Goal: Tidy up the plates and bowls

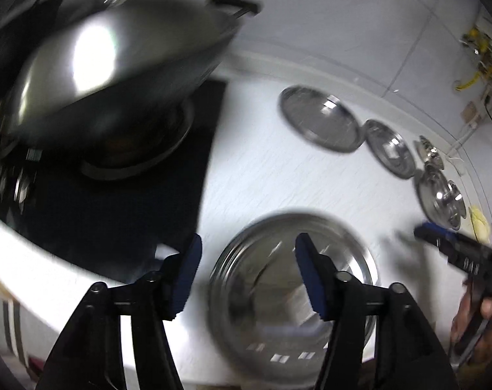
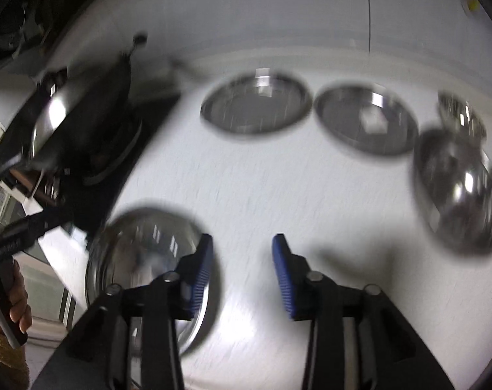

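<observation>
While both views are motion-blurred, each gripper points steeply down at the white tabletop (image 2: 278,178). The left gripper (image 1: 248,271) has its jaws spread, empty, above a steel bowl (image 1: 278,292) lying on the tabletop near the front edge. The right gripper (image 2: 242,273) is also spread and empty, just right of that bowl. Two plates (image 2: 257,104) lie side by side at the back, with more bowls (image 2: 457,188) to their right. A wok (image 1: 109,74) stands on the stove at left.
</observation>
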The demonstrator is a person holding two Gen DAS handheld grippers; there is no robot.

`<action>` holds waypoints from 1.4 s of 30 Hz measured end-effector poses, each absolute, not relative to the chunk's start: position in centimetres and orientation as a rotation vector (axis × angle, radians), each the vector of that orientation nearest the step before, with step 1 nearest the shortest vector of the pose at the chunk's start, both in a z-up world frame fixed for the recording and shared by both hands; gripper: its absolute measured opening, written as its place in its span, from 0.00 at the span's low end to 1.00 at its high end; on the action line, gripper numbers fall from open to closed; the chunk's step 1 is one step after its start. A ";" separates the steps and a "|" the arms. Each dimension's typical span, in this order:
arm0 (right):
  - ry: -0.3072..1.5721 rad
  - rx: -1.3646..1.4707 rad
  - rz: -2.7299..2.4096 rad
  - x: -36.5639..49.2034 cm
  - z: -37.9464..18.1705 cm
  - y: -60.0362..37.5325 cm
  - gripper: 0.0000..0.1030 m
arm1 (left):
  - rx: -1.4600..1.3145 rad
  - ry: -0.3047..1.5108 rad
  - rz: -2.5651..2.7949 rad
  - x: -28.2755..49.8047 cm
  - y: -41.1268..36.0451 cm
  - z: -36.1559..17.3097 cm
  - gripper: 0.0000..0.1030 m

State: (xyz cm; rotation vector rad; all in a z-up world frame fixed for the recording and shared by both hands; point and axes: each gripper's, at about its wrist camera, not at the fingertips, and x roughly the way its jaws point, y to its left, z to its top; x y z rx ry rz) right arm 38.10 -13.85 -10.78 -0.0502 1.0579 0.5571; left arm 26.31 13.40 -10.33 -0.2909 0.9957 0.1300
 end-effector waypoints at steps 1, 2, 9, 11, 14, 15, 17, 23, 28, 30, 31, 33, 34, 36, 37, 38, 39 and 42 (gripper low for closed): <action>1.038 -0.056 0.553 39.5 -10.2 -13.6 0.43 | -0.293 0.983 0.101 27.8 13.0 -9.6 0.60; 1.016 -0.055 0.557 41.5 -9.6 -13.4 0.44 | -0.291 0.975 0.087 29.3 12.6 -9.2 0.64; 1.056 -0.016 0.632 54.6 -10.3 -10.5 0.47 | -0.305 1.034 0.100 42.6 11.0 -10.6 0.75; 1.088 -0.039 0.681 58.6 -11.5 -8.8 0.47 | -0.330 1.060 0.127 46.0 11.2 -12.2 0.75; 1.131 -0.068 0.663 62.1 -13.4 -7.6 0.47 | -0.361 1.087 0.166 49.8 12.0 -14.5 0.75; 1.147 -0.063 0.662 63.1 -14.1 -7.3 0.47 | -0.378 1.101 0.182 50.9 12.4 -15.4 0.74; 1.191 -0.042 0.657 64.9 -15.6 -7.0 0.47 | -0.395 1.121 0.206 52.0 12.6 -17.2 0.74; 1.230 -0.063 0.650 66.4 -18.0 -6.3 0.46 | -0.392 1.136 0.236 53.6 13.8 -19.4 0.68; 1.252 -0.161 0.615 66.2 -19.6 -4.6 0.23 | -0.407 1.148 0.220 54.5 14.4 -20.7 0.45; 1.248 -0.192 0.596 66.4 -20.2 -4.4 0.10 | -0.408 1.139 0.216 54.9 14.8 -21.0 0.26; 1.252 -0.189 0.597 66.3 -20.3 -4.4 0.09 | -0.406 1.140 0.214 55.0 14.9 -21.1 0.18; 1.242 -0.201 0.587 66.3 -20.5 -4.1 0.09 | -0.407 1.139 0.208 55.0 14.9 -21.2 0.07; 1.236 -0.210 0.579 66.1 -20.5 -3.9 0.09 | -0.408 1.136 0.210 55.0 14.9 -21.1 0.07; 1.229 -0.200 0.572 65.8 -20.5 -3.8 0.09 | -0.426 1.135 0.223 54.9 15.1 -21.4 0.06; 1.224 -0.185 0.573 66.0 -20.3 -4.2 0.09 | -0.429 1.127 0.233 54.5 15.0 -21.0 0.06; 1.208 -0.166 0.574 65.8 -19.6 -4.4 0.09 | -0.425 1.117 0.235 54.4 15.0 -20.8 0.06; 1.195 -0.161 0.574 65.5 -19.0 -4.8 0.10 | -0.417 1.099 0.233 53.7 14.8 -20.2 0.06; 1.122 -0.151 0.577 63.0 -15.5 -5.8 0.09 | -0.411 1.053 0.227 51.3 14.2 -17.6 0.06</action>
